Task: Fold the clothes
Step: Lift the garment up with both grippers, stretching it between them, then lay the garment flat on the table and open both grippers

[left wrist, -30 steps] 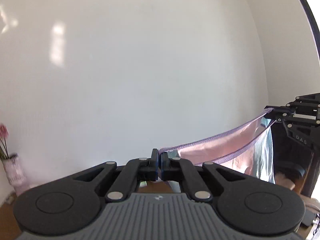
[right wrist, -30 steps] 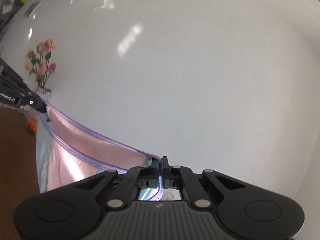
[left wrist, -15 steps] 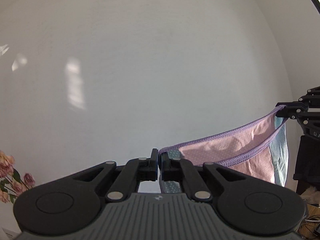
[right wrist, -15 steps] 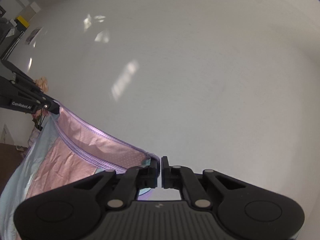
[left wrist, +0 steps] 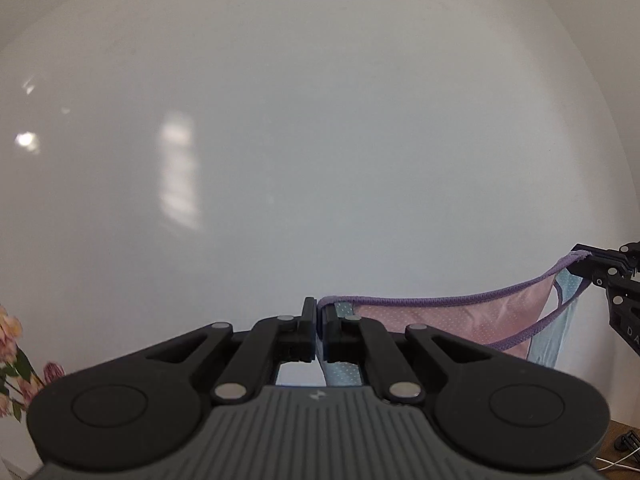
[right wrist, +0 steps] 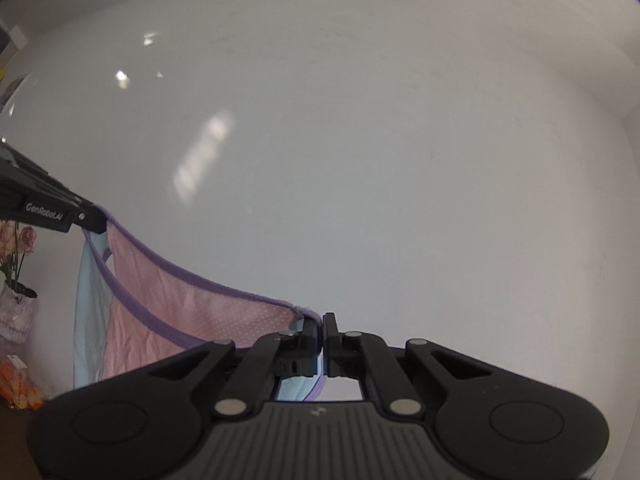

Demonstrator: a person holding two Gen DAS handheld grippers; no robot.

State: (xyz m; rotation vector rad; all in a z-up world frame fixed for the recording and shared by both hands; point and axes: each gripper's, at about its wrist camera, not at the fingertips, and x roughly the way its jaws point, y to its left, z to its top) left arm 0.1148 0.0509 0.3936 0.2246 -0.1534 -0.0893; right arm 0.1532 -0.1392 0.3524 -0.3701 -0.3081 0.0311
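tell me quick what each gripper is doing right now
Left gripper: closed on one end of the pink garment at its purple edge.
Right gripper: closed on the other end of the same garment.

garment: strung between the two tools, hanging in front of the wall
left tool: at the garment's left end; from it the cloth runs toward 3 o'clock
right tool: at the garment's right end; from it the cloth runs toward 10 o'clock
flowers: at 9 o'clock in the right wrist view, behind the garment, beside the wall
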